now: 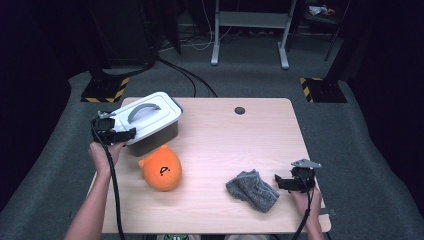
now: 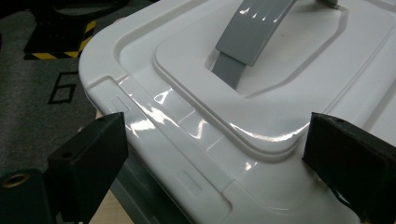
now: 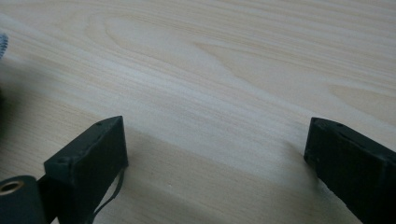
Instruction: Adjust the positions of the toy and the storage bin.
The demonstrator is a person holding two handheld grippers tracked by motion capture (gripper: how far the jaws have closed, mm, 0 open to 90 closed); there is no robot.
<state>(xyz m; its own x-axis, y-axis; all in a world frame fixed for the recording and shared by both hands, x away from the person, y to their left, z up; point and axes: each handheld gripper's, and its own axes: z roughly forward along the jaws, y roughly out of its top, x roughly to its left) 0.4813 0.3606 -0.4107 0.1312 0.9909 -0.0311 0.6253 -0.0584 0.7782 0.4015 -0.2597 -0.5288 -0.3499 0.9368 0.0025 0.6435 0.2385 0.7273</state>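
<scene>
Clearly your left hand-held gripper [image 1: 131, 134] is lined up on the white storage box [image 1: 150, 121], which sits in the upper left of the bench [image 1: 240, 150] in the high view, just above the orange plush toy [image 1: 161, 169]. In the left gripper view its jaws stand spread wide on either side of the lid's [image 2: 261, 93] near edge, not closed on anything, with the glossy rim running between them. Judge that lid as hard, smooth plastic: stiff, likely light, and slippery where it shines, so a pinch on the flat rim could slide off. The grey handle [image 2: 247, 37] arching over the recessed middle of the lid looks like the surer place to take hold, since the jaws could close around its strap; the raised lip at the lid's edge is the second choice if you mean to pry it up. Whether the lid is latched to the dark base, you cannot tell from here. Your left forearm comes up along the left edge of the frame, wrist bent inward so the tool points right and slightly away from you, at lid height. Your right hand-held gripper [image 1: 280, 182] rests low at the lower right of the frame, just beside the crumpled grey cloth [image 1: 252, 190], jaws likewise spread over bare wood in the right gripper view, holding nothing.
</scene>
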